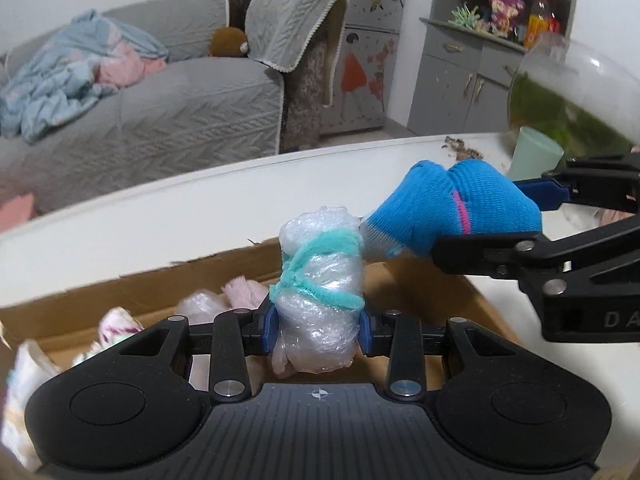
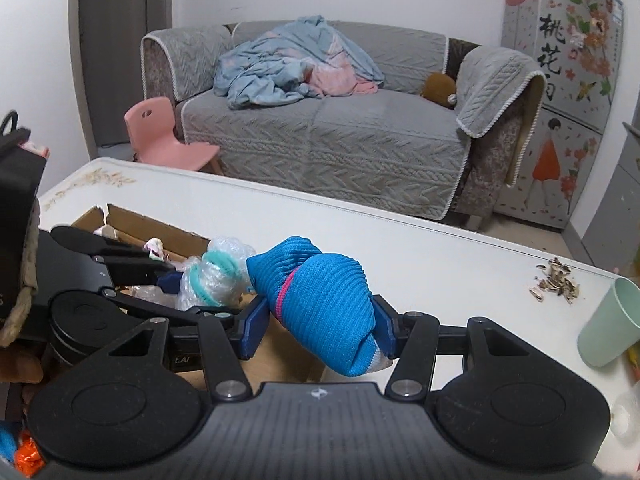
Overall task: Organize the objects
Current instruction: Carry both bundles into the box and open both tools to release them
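Observation:
My left gripper [image 1: 318, 330] is shut on a roll of clear bubble wrap [image 1: 320, 288] tied with teal yarn, and holds it upright over the open cardboard box [image 1: 100, 300]. The right gripper [image 2: 320, 330] is shut on a rolled blue sock [image 2: 320, 300] with a pink stripe. In the left wrist view the blue sock [image 1: 452, 208] hangs at the right, just above the box's right edge, almost touching the bubble wrap roll. In the right wrist view the bubble wrap roll [image 2: 212, 276] shows left of the sock, with the box [image 2: 168, 232] beneath.
Several small cloth bundles [image 1: 120, 324] lie in the box. On the white table [image 2: 440, 252] stand a pale green cup [image 2: 612, 320] and a scatter of seed shells [image 2: 554, 280]. A glass fish bowl [image 1: 580, 96] sits at the right. A grey sofa [image 2: 320, 140] lies beyond.

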